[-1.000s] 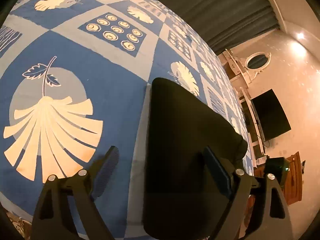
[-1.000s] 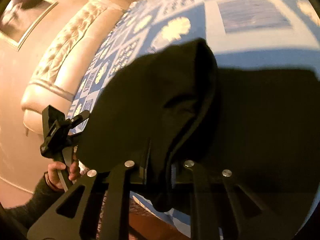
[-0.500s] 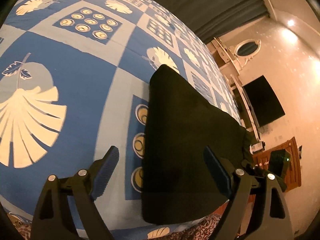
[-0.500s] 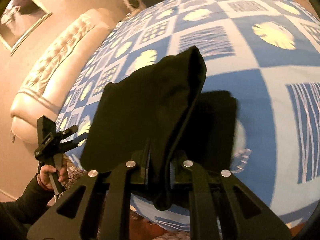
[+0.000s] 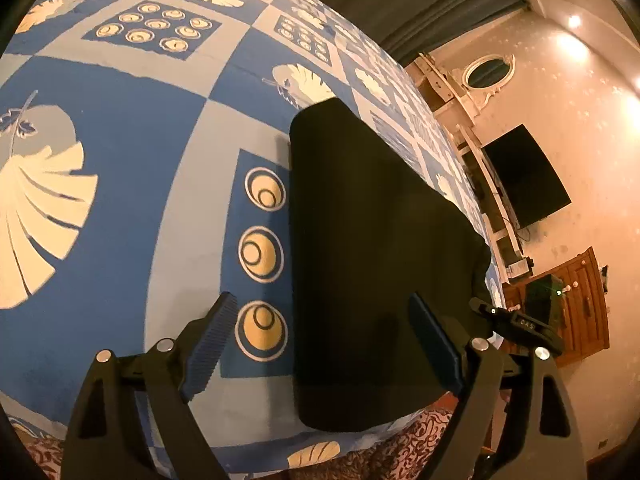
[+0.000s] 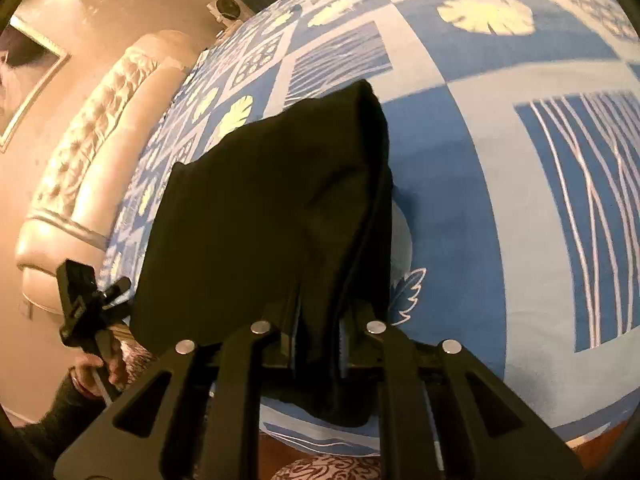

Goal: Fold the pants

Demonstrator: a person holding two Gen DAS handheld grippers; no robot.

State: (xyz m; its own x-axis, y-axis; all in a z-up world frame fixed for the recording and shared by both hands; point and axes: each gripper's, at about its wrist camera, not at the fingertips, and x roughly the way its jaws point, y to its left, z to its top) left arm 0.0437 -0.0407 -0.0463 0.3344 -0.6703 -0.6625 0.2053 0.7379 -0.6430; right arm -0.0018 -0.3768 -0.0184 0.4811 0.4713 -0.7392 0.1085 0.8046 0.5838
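The black pants (image 5: 368, 248) lie folded into a compact wedge on the blue patterned bedspread (image 5: 132, 128), near the bed's front edge. My left gripper (image 5: 320, 344) is open and empty, held just above the near end of the pants. My right gripper (image 6: 318, 324) is shut on a bunched edge of the pants (image 6: 264, 216), with cloth hanging down between its fingers. The right gripper also shows in the left wrist view (image 5: 516, 324), beyond the pants' right corner. The left gripper also shows in the right wrist view (image 6: 86, 304), held in a hand.
A padded cream headboard (image 6: 92, 160) stands at the left of the right wrist view. A dark screen (image 5: 524, 176) and a wooden cabinet (image 5: 576, 304) stand along the wall beyond the bed. Patterned carpet (image 5: 404, 452) lies below the bed's edge.
Both views have pulled back from the pants. The spread cloth under the fold in the right wrist view has shrunk to a narrow bundle. More bedspread shows beside the pants.
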